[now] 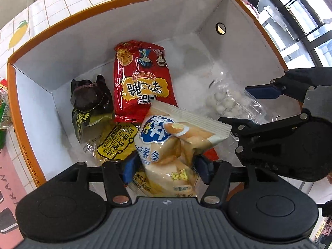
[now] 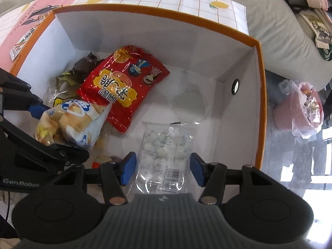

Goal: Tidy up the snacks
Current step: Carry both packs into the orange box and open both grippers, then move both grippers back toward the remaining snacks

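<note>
A white box with an orange rim [image 1: 124, 27] [image 2: 145, 31] holds the snacks. My left gripper [image 1: 167, 167] [image 2: 66, 128] reaches down into it, open, its blue pads either side of a cream potato-stick bag [image 1: 172, 141] [image 2: 70, 120] that rests on the other packs. Beside that bag lie a red pack [image 1: 143, 83] [image 2: 122, 87], a dark wrapped snack [image 1: 89, 99] and a yellow pack [image 1: 116, 143]. My right gripper [image 2: 163, 168] [image 1: 233, 103] straddles a clear bag of white balls [image 2: 164, 151] [image 1: 226, 101] lying flat on the box floor, with the pads right at its edges.
Bare box floor [image 2: 186, 87] lies beyond the clear bag, toward the wall with a round hole [image 2: 235, 86]. The box stands on a grid tablecloth with lemon prints [image 1: 51, 10]. More snacks [image 1: 3, 108] lie outside its left wall. A pink bin with a plastic bag [image 2: 298, 108] stands on the floor.
</note>
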`<control>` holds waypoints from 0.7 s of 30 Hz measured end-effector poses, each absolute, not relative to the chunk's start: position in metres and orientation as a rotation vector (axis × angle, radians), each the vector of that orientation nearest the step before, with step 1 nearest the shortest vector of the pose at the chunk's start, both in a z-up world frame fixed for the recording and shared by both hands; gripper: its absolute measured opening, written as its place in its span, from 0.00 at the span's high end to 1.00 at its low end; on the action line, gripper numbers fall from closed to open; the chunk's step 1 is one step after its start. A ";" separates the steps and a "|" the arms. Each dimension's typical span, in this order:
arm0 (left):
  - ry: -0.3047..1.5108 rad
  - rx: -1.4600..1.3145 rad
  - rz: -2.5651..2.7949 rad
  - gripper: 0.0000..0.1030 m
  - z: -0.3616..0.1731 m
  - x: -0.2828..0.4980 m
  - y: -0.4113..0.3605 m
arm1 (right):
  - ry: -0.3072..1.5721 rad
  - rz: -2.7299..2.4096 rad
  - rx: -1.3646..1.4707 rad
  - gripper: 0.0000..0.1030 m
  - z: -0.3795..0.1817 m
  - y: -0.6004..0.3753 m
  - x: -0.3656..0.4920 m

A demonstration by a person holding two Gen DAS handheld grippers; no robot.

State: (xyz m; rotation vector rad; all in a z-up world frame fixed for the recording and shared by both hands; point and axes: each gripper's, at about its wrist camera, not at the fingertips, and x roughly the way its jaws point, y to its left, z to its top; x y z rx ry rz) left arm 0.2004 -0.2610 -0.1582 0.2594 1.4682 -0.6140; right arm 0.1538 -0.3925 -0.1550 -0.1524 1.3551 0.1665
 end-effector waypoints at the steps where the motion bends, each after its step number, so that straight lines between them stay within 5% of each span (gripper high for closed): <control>1: 1.466 0.263 -0.614 0.27 -0.158 0.200 -0.261 | 1.359 0.164 -0.151 0.45 -0.155 -0.392 0.154; 8: 1.438 0.254 -0.598 0.15 -0.146 0.196 -0.259 | 1.350 0.145 -0.165 0.43 -0.145 -0.391 0.154; 21: 1.223 0.166 -0.611 0.15 -0.085 0.178 -0.227 | 1.143 -0.008 -0.114 0.27 -0.088 -0.383 0.122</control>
